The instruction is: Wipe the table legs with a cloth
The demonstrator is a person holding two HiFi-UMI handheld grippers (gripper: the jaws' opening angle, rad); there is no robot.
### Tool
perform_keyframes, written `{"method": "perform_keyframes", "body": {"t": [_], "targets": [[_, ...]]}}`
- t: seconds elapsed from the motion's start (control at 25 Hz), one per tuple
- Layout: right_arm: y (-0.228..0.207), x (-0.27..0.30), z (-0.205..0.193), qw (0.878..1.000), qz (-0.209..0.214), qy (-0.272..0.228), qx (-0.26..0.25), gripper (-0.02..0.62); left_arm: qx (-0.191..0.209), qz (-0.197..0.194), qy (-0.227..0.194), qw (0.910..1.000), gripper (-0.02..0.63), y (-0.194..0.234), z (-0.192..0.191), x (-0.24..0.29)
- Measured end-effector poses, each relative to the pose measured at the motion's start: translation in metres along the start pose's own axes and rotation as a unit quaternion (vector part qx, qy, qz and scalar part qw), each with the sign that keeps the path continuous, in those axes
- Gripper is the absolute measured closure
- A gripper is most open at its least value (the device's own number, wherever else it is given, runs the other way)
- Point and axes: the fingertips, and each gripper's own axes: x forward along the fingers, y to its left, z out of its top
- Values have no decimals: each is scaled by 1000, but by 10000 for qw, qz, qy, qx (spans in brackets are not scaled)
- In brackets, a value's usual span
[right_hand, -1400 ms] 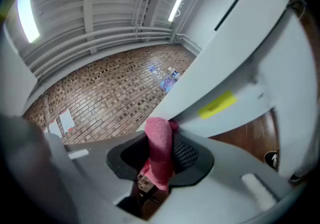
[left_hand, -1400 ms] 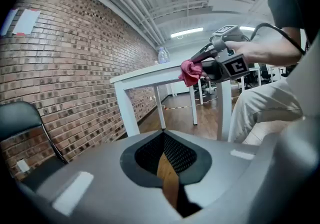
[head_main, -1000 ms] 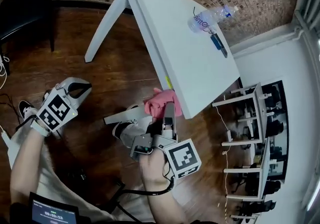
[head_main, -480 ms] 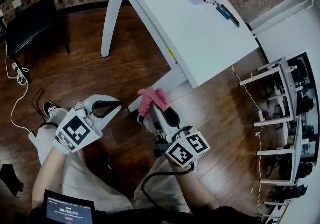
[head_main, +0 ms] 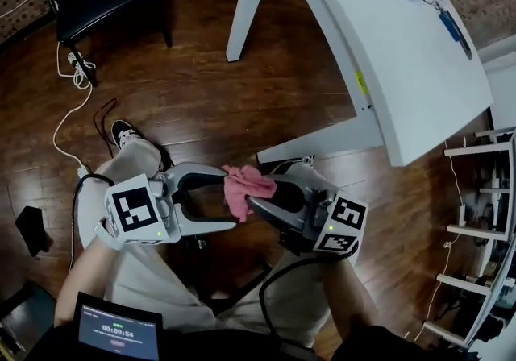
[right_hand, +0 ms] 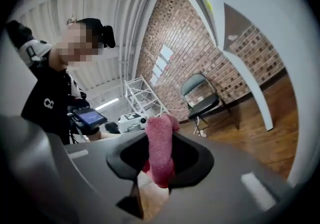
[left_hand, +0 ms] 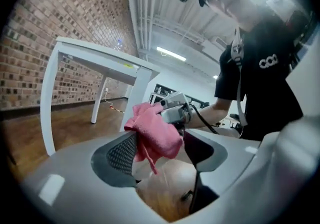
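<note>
- Well, my right tongs [head_main: 260, 200] are clamped on the pink cloth [head_main: 246, 188], held well clear of the nearest leg [head_main: 322, 140] of the white surface [head_main: 403, 69] — a handover, I judge.
- My left tongs [head_main: 228, 203] have just been opening. They stand wide apart, with the cloth hanging between them, unpressed.
- Only the head view shows both tongs meeting; the right gripper view alone shows the pinch itself.

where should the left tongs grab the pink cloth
Take the loose bunch of the pink cloth sticking out past the right tongs, coming from the side opposite them. The left tongs, jaws just opened, straddle that free end, not yet closed on it.
</note>
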Motion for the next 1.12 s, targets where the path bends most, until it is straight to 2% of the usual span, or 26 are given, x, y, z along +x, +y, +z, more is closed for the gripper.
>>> {"method": "perform_keyframes", "body": {"t": [0.08, 0.2, 0.24, 0.36, 0.48, 0.6, 0.8, 1.12], "targets": [[8, 15, -2, 9984, 516, 243, -10, 495, -286, -21, -129, 9995, 316, -1, 2, -7], [23, 26, 3, 9908, 1246, 521, -47, 495, -355, 107, -107, 9993, 318, 2, 10, -11], [27, 25, 6, 9877, 1454, 572, -25, 495, -360, 160, -77, 9992, 327, 1, 12, -12], [38, 17, 15, 9771, 2033, 614, 132, 494, -555, 248, -94, 9981, 410, -8, 20, -13], [38, 21, 15, 9705, 2293, 733, 166, 494, -499, 475, 119, 9976, 423, -7, 21, -14], [32, 30, 2, 9654, 2342, 1139, 141, 489, -175, 816, 643, 9944, 425, 1, 6, -18], [50, 16, -31, 9407, 2731, 1998, 224, 489, 180, 1600, 1278, 9786, 426, -26, -22, -7], [85, -44, -71, 9060, 3259, 2690, 259, 489, 95, 2658, 1899, 9451, 430, -86, -47, 38]]}}
